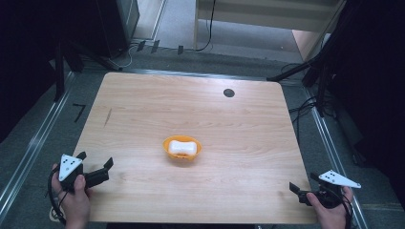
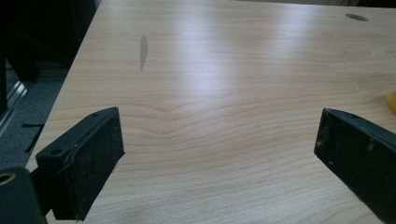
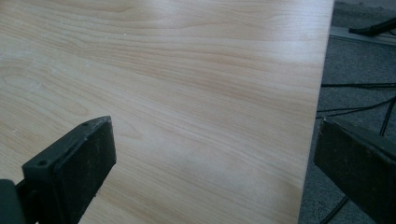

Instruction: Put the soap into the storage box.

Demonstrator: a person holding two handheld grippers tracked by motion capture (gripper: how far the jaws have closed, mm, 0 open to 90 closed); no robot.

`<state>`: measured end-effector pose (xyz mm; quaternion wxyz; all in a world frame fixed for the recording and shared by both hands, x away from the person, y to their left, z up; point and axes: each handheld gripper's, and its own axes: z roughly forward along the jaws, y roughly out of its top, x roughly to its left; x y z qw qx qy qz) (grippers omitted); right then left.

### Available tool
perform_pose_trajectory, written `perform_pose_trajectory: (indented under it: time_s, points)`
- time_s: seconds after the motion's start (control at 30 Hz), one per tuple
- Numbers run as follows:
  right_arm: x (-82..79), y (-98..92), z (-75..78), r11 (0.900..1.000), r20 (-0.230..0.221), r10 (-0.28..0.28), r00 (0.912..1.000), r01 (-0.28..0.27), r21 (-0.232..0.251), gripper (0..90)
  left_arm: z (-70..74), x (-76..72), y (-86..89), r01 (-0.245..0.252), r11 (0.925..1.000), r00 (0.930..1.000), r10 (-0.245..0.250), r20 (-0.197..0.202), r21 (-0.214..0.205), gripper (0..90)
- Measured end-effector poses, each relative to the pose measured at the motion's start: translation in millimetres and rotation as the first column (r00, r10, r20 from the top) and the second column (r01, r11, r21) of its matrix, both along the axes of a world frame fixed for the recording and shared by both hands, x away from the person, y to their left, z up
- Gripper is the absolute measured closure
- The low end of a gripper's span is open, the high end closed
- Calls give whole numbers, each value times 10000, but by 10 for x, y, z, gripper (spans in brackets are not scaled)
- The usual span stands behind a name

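An orange bowl [image 1: 182, 148] sits near the middle of the wooden table [image 1: 143, 109], with a white bone-shaped block [image 1: 182, 147] lying in it. A sliver of the bowl [image 2: 391, 101] shows at the right edge of the left gripper view. My left gripper [image 1: 95, 161] rests at the table's front left corner, held by a hand, jaws wide apart over bare wood [image 2: 219, 140]. My right gripper [image 1: 303, 182] is at the front right corner, also open, straddling the table's right edge [image 3: 310, 140]. Nothing is between either pair of jaws.
A small dark round hole [image 1: 229, 92] marks the far right part of the tabletop, and a dark smudge [image 2: 143, 49] lies near the left edge. Cables [image 3: 355, 109] trail on the grey floor to the right. Metal rails [image 1: 33, 143] and black stands flank the table.
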<state>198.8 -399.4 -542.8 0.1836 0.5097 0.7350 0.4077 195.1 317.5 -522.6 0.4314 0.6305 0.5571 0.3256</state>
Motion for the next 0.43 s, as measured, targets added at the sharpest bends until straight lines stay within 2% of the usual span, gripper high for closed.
perform_pose_trajectory:
  time_s: [0.17,0.43]
  points:
    - [-35,-3,-64,9998,90,-141,9999,140,125,0,1,-1,0,10,10000,10000,-10,-15,15,18]
    - [-56,8,-84,9992,300,-288,9991,279,302,0,-1,3,-11,53,9999,10000,-53,-26,101,18]
